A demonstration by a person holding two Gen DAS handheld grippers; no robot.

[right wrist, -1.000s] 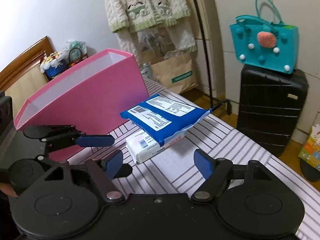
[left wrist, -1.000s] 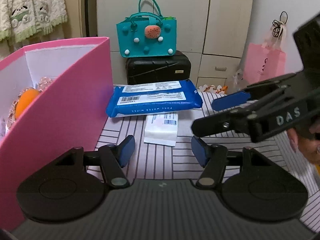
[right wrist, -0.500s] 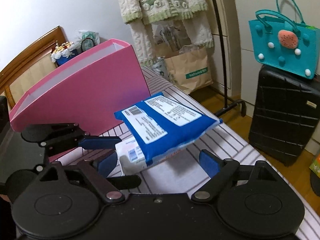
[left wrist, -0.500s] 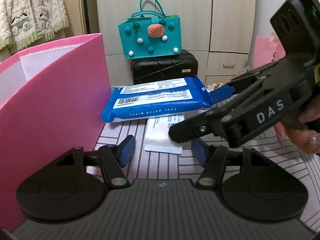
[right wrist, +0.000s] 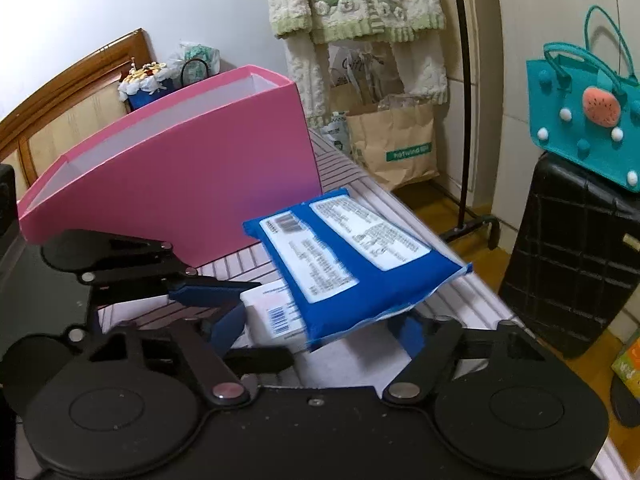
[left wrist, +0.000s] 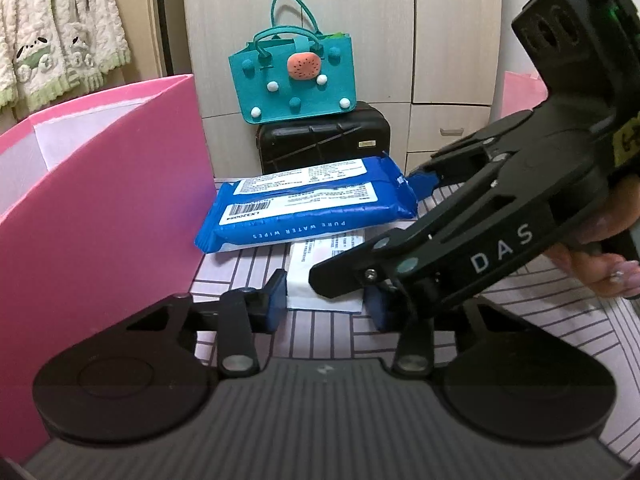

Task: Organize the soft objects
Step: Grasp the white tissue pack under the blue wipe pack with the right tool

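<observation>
Wipes pack [right wrist: 352, 264] hides right claw [right wrist: 320, 330] tips; grip unclear.

A blue wipes pack [right wrist: 352, 264] lies tilted over a white tissue pack [right wrist: 272, 312], just beside the pink box [right wrist: 192, 176]. The right gripper [right wrist: 316, 330] spreads wide around both packs, the left gripper [right wrist: 208, 292] alongside.

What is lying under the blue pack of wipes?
A white tissue pack lies under the blue wipes pack, its near end with a barcode label sticking out onto the striped cloth. Its far end is covered, so anything else beneath cannot be seen.
</observation>
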